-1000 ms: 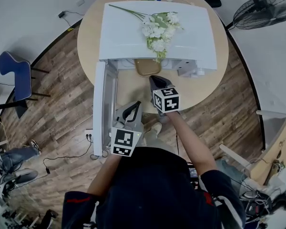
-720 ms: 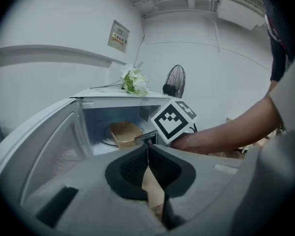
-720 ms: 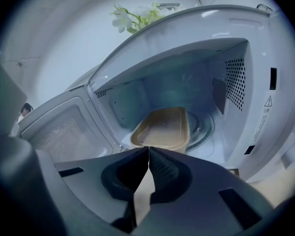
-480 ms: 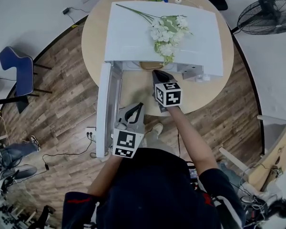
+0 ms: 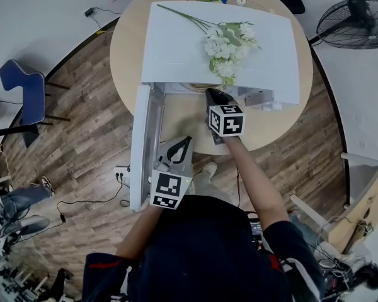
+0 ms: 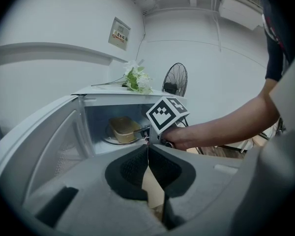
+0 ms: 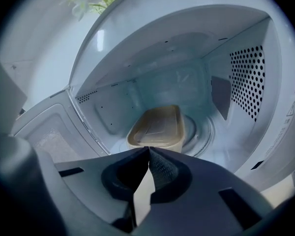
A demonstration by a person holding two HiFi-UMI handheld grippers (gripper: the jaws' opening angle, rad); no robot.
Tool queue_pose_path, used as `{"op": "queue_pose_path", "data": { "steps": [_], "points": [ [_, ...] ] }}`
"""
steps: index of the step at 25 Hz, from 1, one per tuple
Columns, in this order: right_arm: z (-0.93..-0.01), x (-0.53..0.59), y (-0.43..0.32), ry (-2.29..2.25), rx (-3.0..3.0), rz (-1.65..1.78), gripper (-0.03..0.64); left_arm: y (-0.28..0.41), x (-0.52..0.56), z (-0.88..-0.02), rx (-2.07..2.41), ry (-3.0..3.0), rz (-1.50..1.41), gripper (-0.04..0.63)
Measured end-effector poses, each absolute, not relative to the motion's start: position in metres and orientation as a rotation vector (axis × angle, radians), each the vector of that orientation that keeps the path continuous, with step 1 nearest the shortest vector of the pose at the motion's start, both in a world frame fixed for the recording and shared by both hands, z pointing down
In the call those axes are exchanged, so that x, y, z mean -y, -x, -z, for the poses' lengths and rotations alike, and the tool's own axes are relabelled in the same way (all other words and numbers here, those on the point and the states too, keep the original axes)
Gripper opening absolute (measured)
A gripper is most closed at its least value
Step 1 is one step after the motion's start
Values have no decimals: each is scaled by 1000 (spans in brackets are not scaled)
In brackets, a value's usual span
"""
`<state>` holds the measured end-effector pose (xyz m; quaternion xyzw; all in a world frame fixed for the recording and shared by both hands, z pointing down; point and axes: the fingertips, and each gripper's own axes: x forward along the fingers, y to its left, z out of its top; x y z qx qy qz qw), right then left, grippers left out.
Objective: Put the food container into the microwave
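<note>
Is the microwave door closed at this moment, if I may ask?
No, the microwave door stands swung wide open at the left, leaving the food container inside in plain sight.

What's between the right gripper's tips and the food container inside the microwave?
Nothing. In the right gripper view the right gripper, jaws shut, sits just before the near wall of the food container, with no object between them; whether they touch is unclear.

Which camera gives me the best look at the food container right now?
The right gripper view: the food container sits whole and close on the turntable inside the microwave. The left gripper view shows it small and farther off. In the head view the microwave's top hides almost all of it.
</note>
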<state>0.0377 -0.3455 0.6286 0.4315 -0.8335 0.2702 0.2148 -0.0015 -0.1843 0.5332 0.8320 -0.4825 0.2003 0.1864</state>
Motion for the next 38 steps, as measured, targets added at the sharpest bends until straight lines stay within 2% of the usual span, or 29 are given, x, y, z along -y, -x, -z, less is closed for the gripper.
{"op": "queue_pose_path", "data": {
  "steps": [19,33,38],
  "points": [
    [-598,297,-57,-1155,2362,-687,12,-7,185,-512,1408,-2379,-524,17],
    [-496,238,-83,-1112,2517,-392,12,-11,174,-464,1520,-2462,-482,17],
    [-449,223,-79,-1156,2606,-368,12,8,173,-431,1607,-2500,-448,17]
  ]
}}
